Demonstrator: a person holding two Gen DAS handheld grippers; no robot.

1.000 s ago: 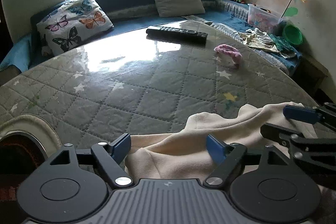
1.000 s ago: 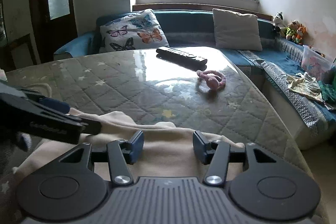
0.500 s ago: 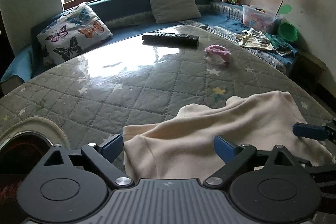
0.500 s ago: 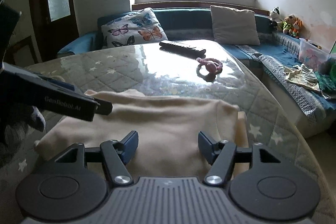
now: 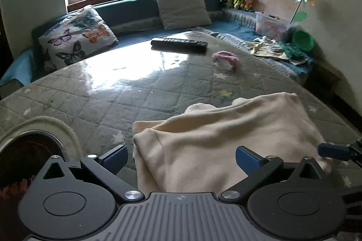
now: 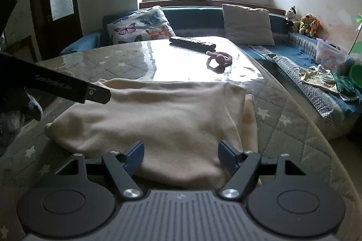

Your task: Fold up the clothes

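The cream garment (image 6: 158, 119) lies folded over on itself at the near edge of the counter (image 5: 113, 91), a quilted cloth under a glossy clear sheet, with a doubled layer showing along its right side in the right wrist view. Both tools are released: the left gripper (image 5: 181, 158) has just been opening and its fingers (image 5: 114, 156) stand wide, straddling the near left corner of the fabric without pressing it; the right gripper (image 6: 181, 154) has also just been opening, its fingers (image 6: 135, 154) apart over the near hem with cloth beneath them but not pinched. The step in hand looks like letting go after a fold and lining up the next one. To do it well, I would draw both tools clear so no layer drags, then take the two near corners through all layers and carry them evenly toward the far edge. How many layers lie at the right side is hard to tell. The remote control (image 5: 178, 44) and pink hair tie (image 5: 226, 57) sit well apart, toward the far side.
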